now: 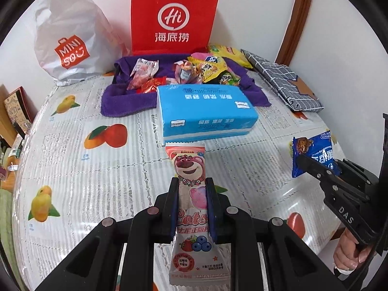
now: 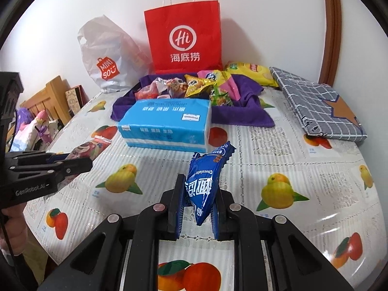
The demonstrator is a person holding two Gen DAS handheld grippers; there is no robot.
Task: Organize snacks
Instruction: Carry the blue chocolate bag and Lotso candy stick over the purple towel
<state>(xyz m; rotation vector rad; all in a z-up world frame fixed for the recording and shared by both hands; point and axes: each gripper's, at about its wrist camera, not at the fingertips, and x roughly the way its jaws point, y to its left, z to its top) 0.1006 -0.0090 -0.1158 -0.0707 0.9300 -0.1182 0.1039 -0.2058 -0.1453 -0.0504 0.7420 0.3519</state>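
My left gripper (image 1: 192, 186) is shut on a pink Lotso bear snack packet (image 1: 190, 169), held above the table in front of a blue tissue pack (image 1: 206, 109). My right gripper (image 2: 197, 186) is shut on a blue chocolate snack packet (image 2: 206, 181); that packet also shows at the right of the left wrist view (image 1: 312, 152). The pink packet also shows at the left of the right wrist view (image 2: 88, 148). A pile of snack packets (image 1: 194, 70) lies on a purple towel (image 1: 121, 99) behind the tissue pack.
A red paper bag (image 1: 174, 17) and a white Miniso plastic bag (image 1: 70, 41) stand against the back wall. A folded grey checked cloth (image 1: 283, 82) lies at the back right. The table has a fruit-print cover (image 1: 84, 169). A wooden chair (image 2: 48, 97) stands left.
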